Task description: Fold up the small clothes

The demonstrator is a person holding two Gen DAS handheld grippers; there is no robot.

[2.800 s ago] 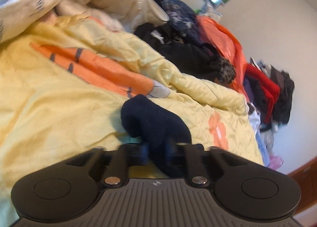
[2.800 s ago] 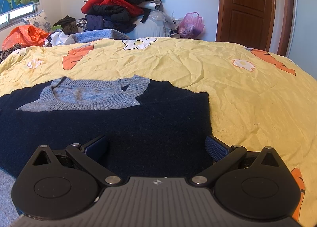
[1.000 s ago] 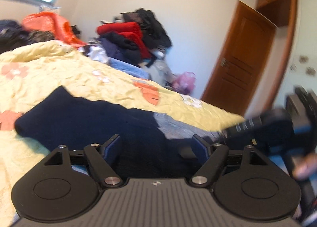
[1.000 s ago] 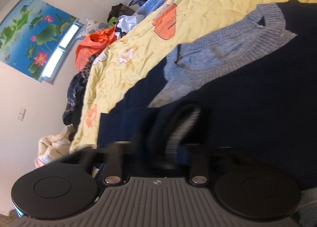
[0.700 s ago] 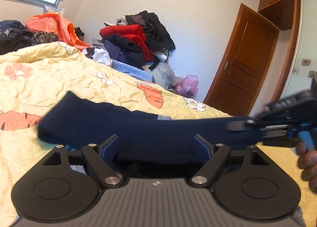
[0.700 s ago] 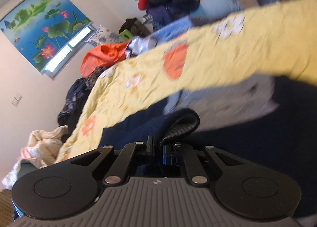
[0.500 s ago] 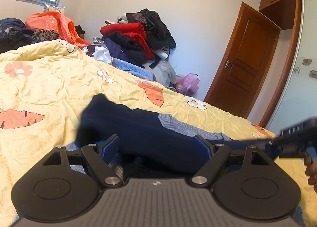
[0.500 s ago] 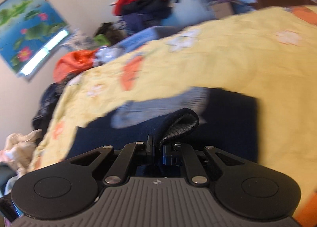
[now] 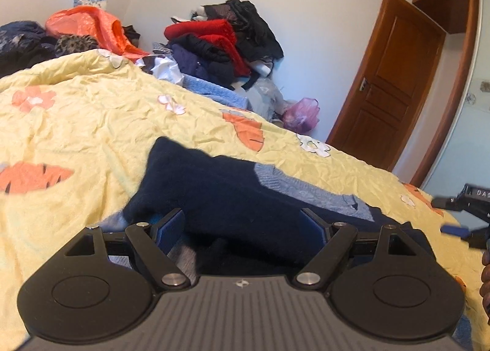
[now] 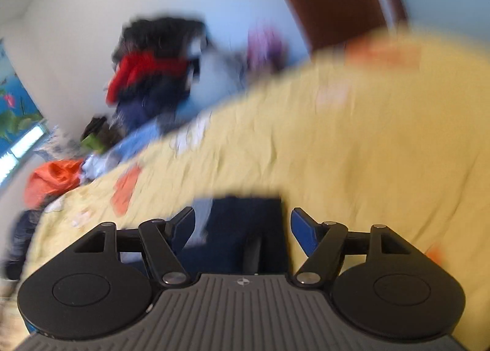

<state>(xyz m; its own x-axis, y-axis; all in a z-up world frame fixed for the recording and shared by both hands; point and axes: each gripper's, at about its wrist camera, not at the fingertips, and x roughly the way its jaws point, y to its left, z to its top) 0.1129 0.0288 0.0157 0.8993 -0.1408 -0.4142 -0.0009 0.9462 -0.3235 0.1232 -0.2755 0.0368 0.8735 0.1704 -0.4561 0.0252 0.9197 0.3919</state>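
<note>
While the navy sweater (image 9: 232,195) with its grey-blue collar (image 9: 306,190) is laid folded on the yellow bedspread (image 9: 92,124), the left gripper (image 9: 243,227) is held low just near it, its blue-padded fingers (image 9: 170,225) spread wide with nothing between them. In the blurred right wrist view the right gripper (image 10: 242,225) is likewise seen parted and empty above the sweater's right edge. A clothes pile (image 9: 220,42) is stacked at the far wall, left of a wooden door (image 9: 389,94).
</note>
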